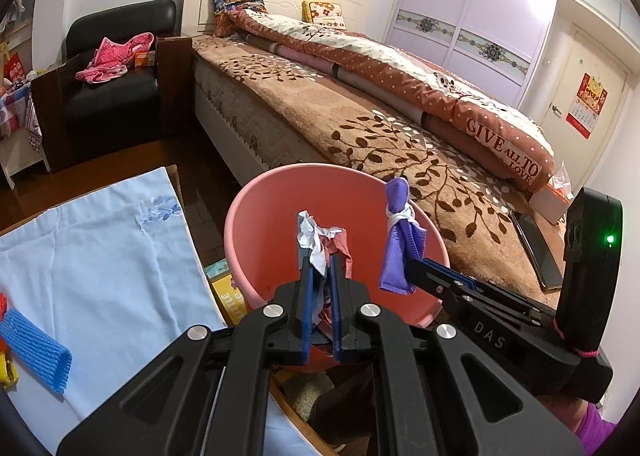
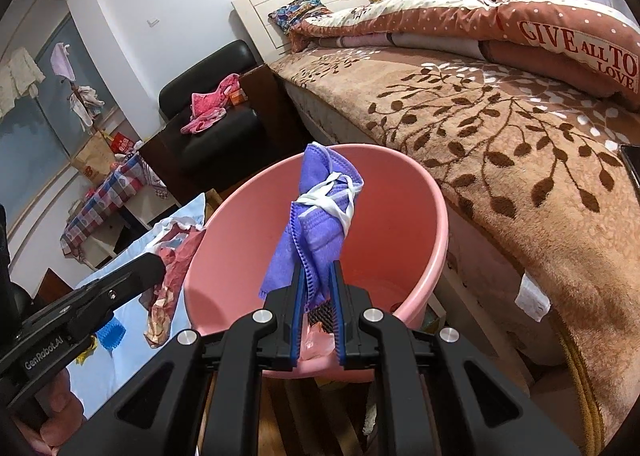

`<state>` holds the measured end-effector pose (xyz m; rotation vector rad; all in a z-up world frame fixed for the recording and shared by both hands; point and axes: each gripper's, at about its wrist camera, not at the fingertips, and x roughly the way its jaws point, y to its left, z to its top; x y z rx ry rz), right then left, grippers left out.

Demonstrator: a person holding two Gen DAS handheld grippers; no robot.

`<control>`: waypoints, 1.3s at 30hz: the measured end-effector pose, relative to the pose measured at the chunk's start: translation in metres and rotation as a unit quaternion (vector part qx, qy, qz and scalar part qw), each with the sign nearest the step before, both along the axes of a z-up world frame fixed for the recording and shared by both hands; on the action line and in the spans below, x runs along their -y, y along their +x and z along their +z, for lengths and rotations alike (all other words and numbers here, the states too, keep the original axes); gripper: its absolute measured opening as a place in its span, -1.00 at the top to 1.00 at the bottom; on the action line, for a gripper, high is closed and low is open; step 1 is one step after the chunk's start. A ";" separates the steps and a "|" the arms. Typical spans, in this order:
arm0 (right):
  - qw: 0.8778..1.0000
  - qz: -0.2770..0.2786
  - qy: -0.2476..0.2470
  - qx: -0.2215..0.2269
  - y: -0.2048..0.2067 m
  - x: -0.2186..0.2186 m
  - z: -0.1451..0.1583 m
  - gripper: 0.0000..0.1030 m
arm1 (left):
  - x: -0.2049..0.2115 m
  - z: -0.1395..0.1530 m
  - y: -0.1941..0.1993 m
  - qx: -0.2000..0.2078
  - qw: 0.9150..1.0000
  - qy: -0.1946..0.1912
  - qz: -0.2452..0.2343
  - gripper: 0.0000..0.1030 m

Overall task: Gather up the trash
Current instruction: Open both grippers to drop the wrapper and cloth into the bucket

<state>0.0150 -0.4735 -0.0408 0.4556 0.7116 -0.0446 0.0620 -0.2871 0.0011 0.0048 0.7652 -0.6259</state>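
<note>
A pink plastic bucket stands on the floor between the table and the bed; it also shows in the right wrist view. My left gripper is shut on a crumpled wad of white, blue and red paper, held over the bucket's opening. My right gripper is shut on a folded purple face mask wrapped in its white ear loops, held over the bucket too. The mask and the right gripper show at the right of the left wrist view. The paper wad shows at the left of the right wrist view.
A table with a light blue cloth is on the left, with a blue foam sleeve on it. A bed with a brown leaf blanket is on the right; a phone lies on it. A black armchair stands behind.
</note>
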 end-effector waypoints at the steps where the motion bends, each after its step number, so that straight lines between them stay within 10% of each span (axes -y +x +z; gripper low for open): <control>1: 1.000 0.001 -0.001 0.000 0.000 0.000 0.000 0.77 | 0.001 0.000 0.000 0.000 1.000 0.000 0.000 0.86; 22: 1.000 -0.009 0.003 -0.006 0.000 0.006 -0.002 0.76 | 0.006 0.000 0.000 0.002 1.000 -0.004 -0.005 0.85; 27: 1.000 -0.016 0.008 -0.007 0.002 0.009 -0.005 0.76 | 0.004 0.000 0.002 -0.005 1.000 -0.009 -0.004 0.35; 39: 0.999 -0.026 0.023 -0.011 -0.002 0.012 -0.006 0.57 | 0.000 0.001 -0.001 -0.010 1.000 -0.014 -0.007 0.30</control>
